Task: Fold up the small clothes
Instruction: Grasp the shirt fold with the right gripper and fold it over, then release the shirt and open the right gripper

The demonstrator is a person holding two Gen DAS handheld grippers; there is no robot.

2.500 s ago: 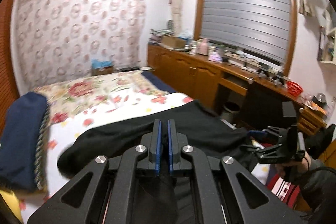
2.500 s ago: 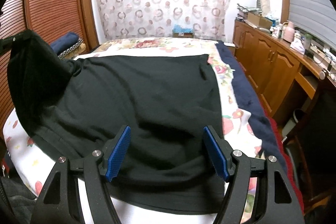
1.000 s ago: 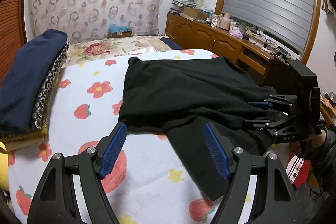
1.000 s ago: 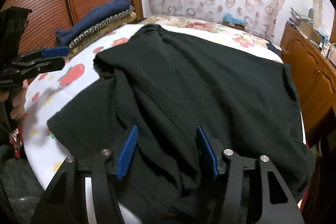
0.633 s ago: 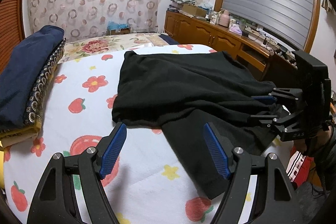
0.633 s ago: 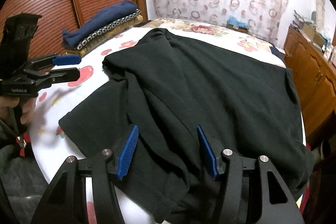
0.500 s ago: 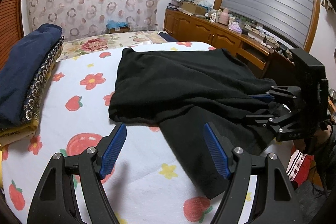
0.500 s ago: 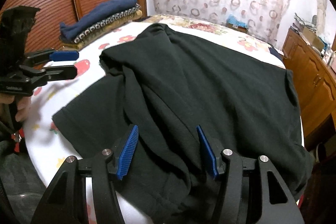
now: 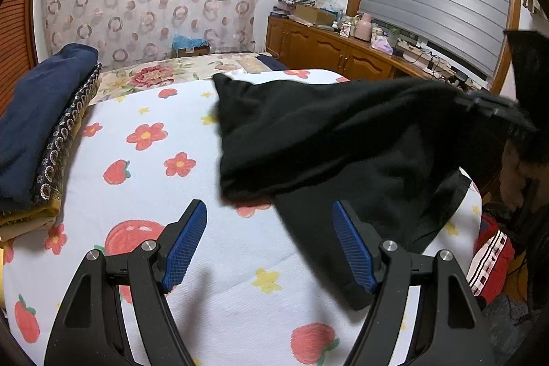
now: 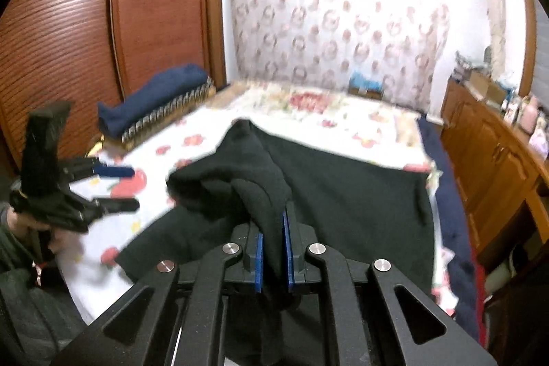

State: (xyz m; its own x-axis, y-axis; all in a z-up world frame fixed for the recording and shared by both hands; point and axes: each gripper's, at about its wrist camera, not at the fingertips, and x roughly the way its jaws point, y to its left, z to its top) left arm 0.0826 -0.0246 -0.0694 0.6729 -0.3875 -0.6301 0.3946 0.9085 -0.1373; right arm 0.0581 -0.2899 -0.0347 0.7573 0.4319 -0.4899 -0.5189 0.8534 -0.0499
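Observation:
A black garment (image 9: pixel 329 139) lies partly folded on the bed's flower-and-strawberry sheet (image 9: pixel 144 167). In the right wrist view my right gripper (image 10: pixel 272 249) is closing, its blue pads pressed on a bunched fold of the black garment (image 10: pixel 343 194), which it lifts off the bed. The left wrist view shows that right gripper (image 9: pixel 494 107) at the far right with the cloth draped from it. My left gripper (image 9: pixel 269 242) stands open above the sheet, just short of the garment's near edge, nothing between its fingers. It also shows at the left as the left gripper (image 10: pixel 113 187).
A stack of folded blue and patterned bedding (image 9: pixel 37 132) sits at the bed's left side by a wooden wardrobe (image 10: pixel 85 23). A wooden cabinet (image 9: pixel 343 57) with clutter runs along the right wall under a shuttered window. A red striped item (image 9: pixel 490 256) lies beside the bed.
My right gripper has shut on a fold of the black garment and risen, pulling the cloth up off the bed. The left gripper has stayed open and nearly still.

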